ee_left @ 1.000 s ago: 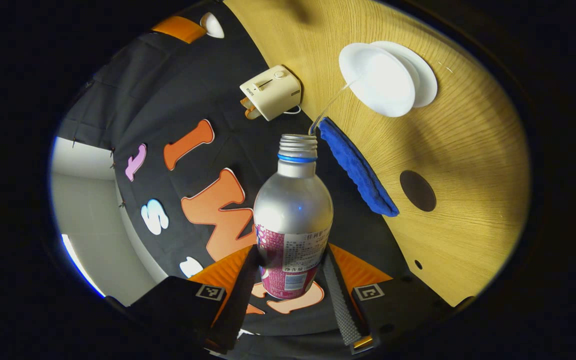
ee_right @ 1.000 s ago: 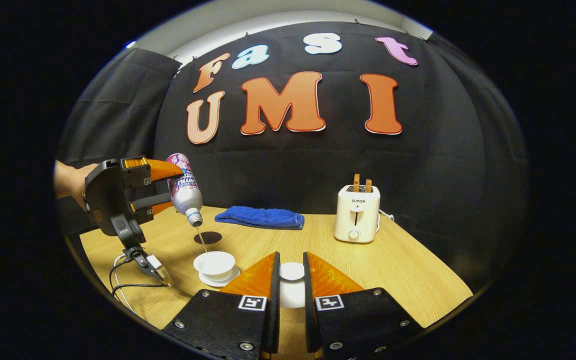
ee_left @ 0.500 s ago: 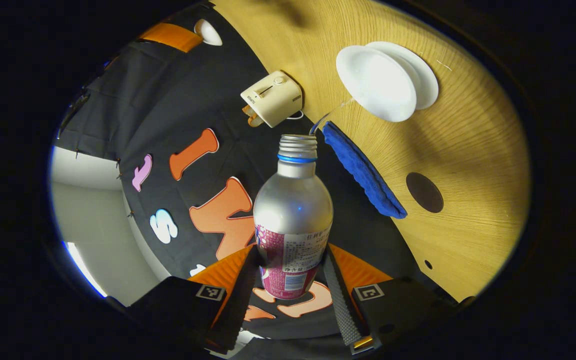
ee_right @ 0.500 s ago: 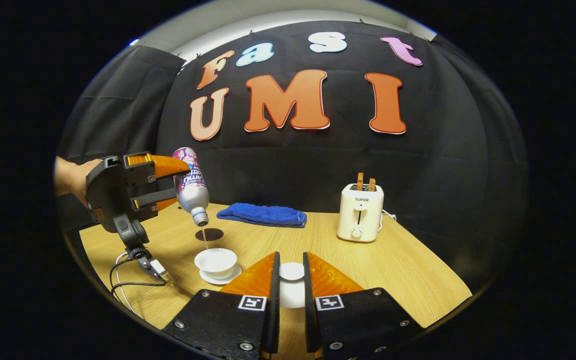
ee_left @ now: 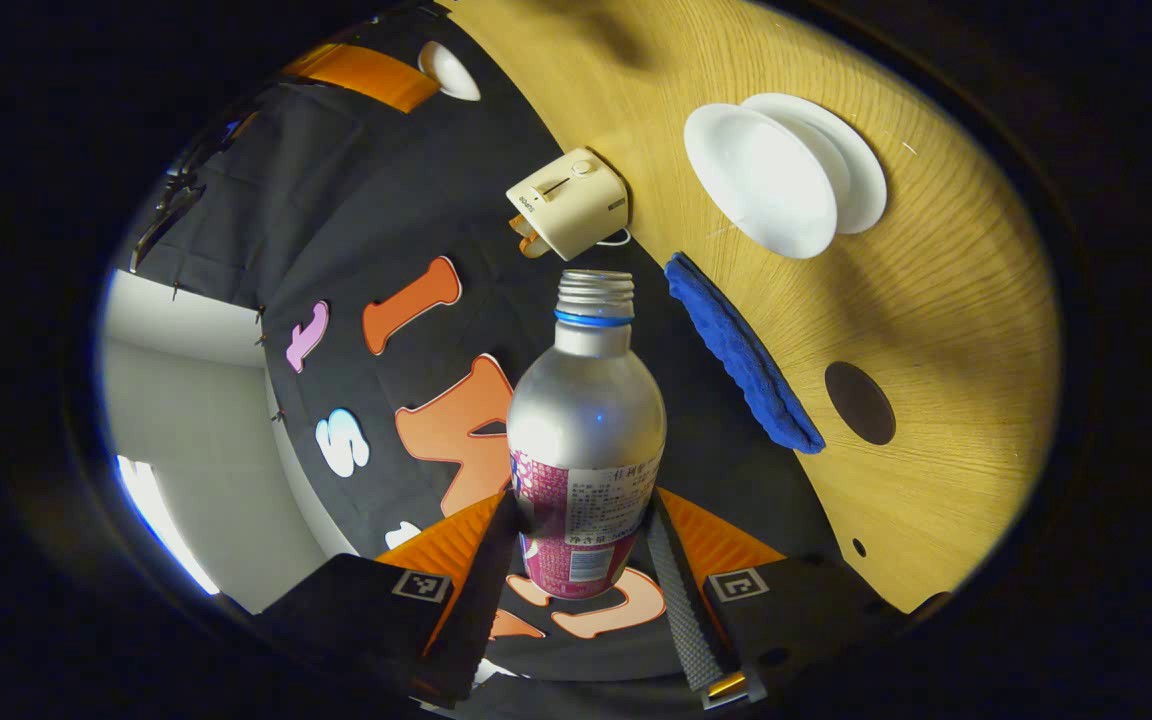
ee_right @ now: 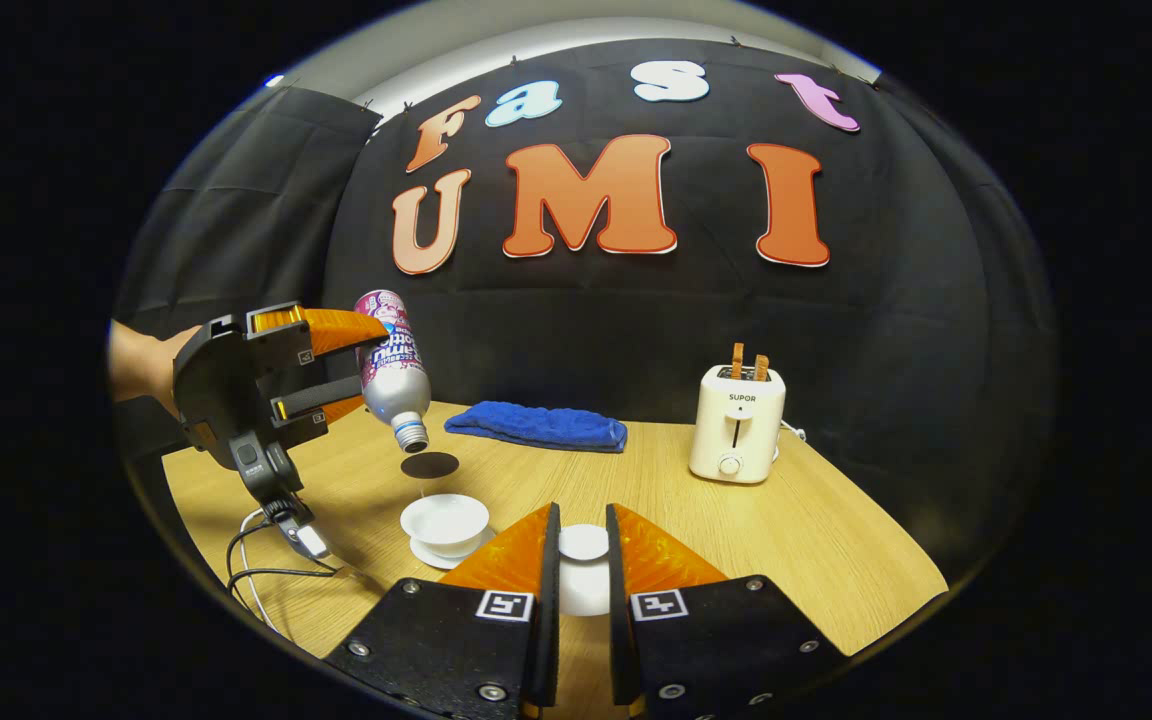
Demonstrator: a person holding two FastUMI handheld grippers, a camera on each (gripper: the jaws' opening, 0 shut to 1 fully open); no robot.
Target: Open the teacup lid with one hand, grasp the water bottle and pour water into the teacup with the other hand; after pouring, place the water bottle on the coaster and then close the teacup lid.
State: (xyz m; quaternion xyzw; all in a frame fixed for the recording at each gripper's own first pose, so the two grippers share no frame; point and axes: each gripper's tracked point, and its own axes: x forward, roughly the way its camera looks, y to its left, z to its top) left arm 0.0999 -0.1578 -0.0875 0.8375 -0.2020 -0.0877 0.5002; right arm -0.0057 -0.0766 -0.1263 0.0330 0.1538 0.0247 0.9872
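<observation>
1. Right gripper view has the left gripper (ee_right: pixel 361 360) up at nine o'clock, a hand (ee_right: pixel 136 362) behind it, both fingers clamped on the water bottle (ee_right: pixel 392 368).
2. Bottle's tilted mouth-down, neck hanging above and a touch left of the teacup (ee_right: pixel 444 520), which sits lidless on its saucer (ee_right: pixel 424 553) at seven o'clock on the table (ee_right: pixel 816 540).
3. Dark round coaster (ee_right: pixel 430 465) lies bare just behind the cup, toward the blue towel (ee_right: pixel 538 427); the toaster (ee_right: pixel 737 424) stands well off at three o'clock.
4. Right gripper (ee_right: pixel 582 545) at six o'clock: narrow gap, both fingers pinching the white teacup lid (ee_right: pixel 584 543), held off the table.
5. Left gripper view: left gripper (ee_left: pixel 584 560) squeezing the labelled bottle (ee_left: pixel 586 430) body, open neck pointing to twelve.
6. Teacup (ee_left: pixel 761 180) and saucer (ee_left: pixel 861 170) at one o'clock, coaster (ee_left: pixel 859 403) at three, towel (ee_left: pixel 741 350) between bottle and coaster, toaster (ee_left: pixel 568 203) at twelve.
</observation>
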